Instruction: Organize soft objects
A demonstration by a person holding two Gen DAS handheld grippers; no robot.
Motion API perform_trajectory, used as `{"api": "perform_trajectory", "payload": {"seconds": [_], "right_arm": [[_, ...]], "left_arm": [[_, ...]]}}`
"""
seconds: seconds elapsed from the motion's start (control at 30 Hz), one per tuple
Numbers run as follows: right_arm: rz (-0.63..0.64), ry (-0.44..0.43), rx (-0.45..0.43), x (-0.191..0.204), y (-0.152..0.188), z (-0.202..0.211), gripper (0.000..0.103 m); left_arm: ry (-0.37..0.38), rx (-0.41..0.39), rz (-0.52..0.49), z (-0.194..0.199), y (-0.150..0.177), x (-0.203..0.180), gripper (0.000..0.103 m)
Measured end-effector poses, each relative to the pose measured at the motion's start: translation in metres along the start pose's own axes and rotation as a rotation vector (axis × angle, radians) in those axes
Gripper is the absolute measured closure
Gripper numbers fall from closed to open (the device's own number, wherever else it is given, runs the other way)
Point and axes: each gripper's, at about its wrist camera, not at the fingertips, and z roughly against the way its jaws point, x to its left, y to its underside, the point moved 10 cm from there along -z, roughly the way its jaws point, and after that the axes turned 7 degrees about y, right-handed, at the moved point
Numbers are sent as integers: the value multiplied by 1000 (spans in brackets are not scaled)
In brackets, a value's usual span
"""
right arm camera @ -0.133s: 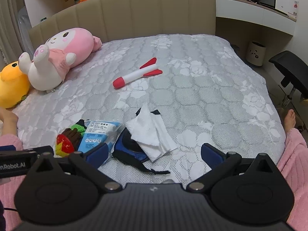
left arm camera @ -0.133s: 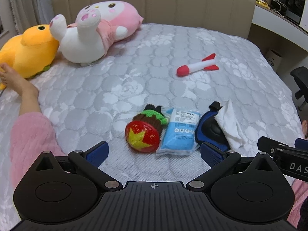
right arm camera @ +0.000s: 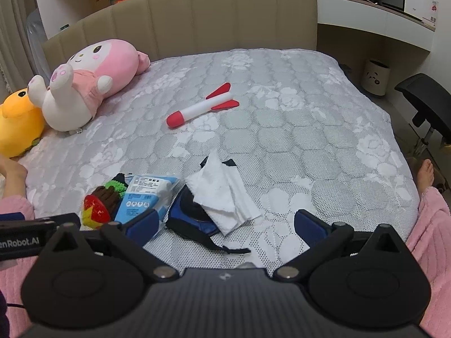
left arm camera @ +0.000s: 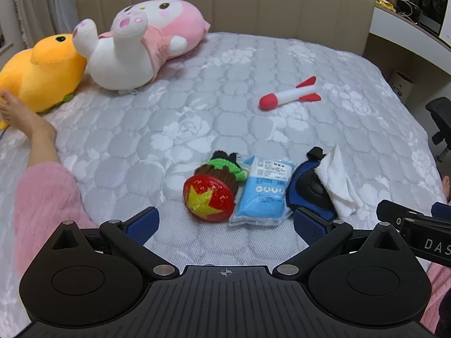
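Near the bed's front edge lie a red ball-shaped toy with a yellow star point(left arm camera: 210, 199), a blue tissue pack point(left arm camera: 265, 191), and a blue-black pad point(left arm camera: 305, 188) with a white cloth point(left arm camera: 336, 181) draped over it. My left gripper point(left arm camera: 225, 221) is open just in front of the star toy and pack, holding nothing. In the right wrist view the white cloth point(right arm camera: 222, 190) and pad point(right arm camera: 187, 212) lie just ahead of my open, unloaded right gripper point(right arm camera: 225, 224). A red-and-white foam rocket point(right arm camera: 201, 108) rests mid-bed. A pink-and-white plush point(left arm camera: 143, 50) and a yellow plush point(left arm camera: 42, 71) sit by the headboard.
The grey quilted mattress point(right arm camera: 296, 129) ends at a beige headboard point(left arm camera: 253, 2). A person's pink sleeves and bare feet point(left arm camera: 25, 118) flank the bed. A desk, a small bin point(right arm camera: 376, 77) and an office chair point(right arm camera: 425, 107) stand to the right.
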Motion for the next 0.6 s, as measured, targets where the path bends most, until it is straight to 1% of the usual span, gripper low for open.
{"api": "perform_trajectory", "payload": {"seconds": [0.07,0.13,0.27,0.6], "right_arm": [[1,-1,2,0,0,0,0],[1,-1,3,1,0,0,0],[3,-2,7,2,-1,-1,0],[8,0,18,3,-1,-3,0]], "left_arm": [[14,-1,-2,-1,1,2,0],[8,-6,-13,-1,4,-1,0],[20,24,11,-4,2,-1,0],[30,33,15,-6,5,-1,0]]}}
